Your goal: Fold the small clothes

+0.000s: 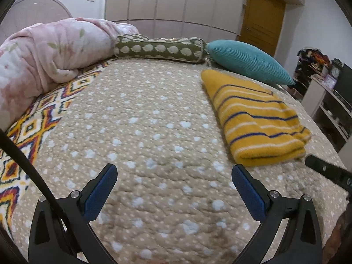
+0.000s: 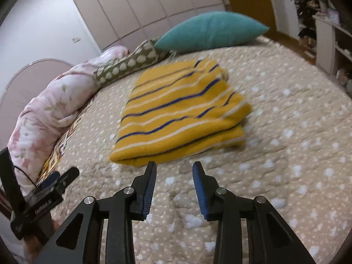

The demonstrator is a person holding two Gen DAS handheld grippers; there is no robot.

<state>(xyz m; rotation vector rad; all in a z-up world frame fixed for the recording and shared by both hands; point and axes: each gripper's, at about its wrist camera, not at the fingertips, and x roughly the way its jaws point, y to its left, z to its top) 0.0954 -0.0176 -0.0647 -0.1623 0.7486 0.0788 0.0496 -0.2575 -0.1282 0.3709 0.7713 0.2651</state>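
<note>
A yellow garment with blue and white stripes (image 1: 257, 118) lies folded in a thick rectangle on the beige dotted bedspread (image 1: 143, 121), to the right in the left wrist view. It sits just ahead of the fingers in the right wrist view (image 2: 180, 114). My left gripper (image 1: 173, 171) is wide open and empty above bare bedspread, left of the garment. My right gripper (image 2: 173, 167) is open with a narrower gap, empty, its tips just short of the garment's near folded edge. A right finger (image 1: 325, 171) shows at the left view's right edge.
A teal cushion (image 1: 248, 60), an olive bolster with pale dots (image 1: 160, 48) and a rolled pink floral blanket (image 1: 50, 52) line the far side of the bed. A patterned zigzag cover (image 1: 33, 127) shows at left. Shelves (image 1: 330, 101) stand beyond the bed's right edge.
</note>
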